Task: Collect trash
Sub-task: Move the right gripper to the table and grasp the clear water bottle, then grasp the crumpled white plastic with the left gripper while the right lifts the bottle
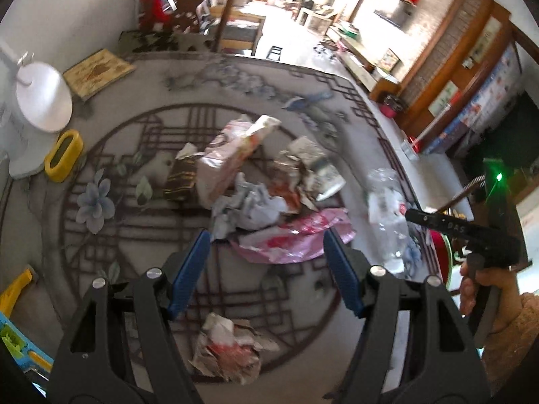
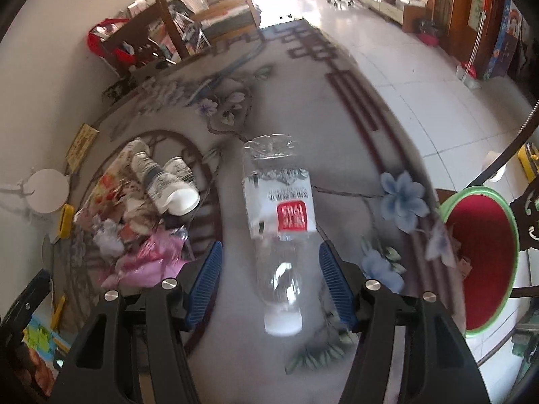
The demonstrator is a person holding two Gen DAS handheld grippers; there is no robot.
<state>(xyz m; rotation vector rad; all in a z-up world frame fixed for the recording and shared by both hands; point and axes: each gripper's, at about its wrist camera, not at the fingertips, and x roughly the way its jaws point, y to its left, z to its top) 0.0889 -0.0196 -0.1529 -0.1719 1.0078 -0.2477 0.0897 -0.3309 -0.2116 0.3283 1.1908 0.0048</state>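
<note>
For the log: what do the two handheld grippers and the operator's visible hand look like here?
Both the left gripper and right gripper have black angular frames with silver round bolt heads and blue ribbed finger pads. Seen from the left wrist view, the right gripper is a black pistol-grip body with faint lettering, held by a bare hand with a tan patterned sleeve.

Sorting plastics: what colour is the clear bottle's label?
White with a red patch, clearest in the right wrist view.

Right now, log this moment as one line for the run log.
left gripper: open, above trash pile | right gripper: open, jaws either side of clear plastic bottle, not gripping | bin: right of table
</note>
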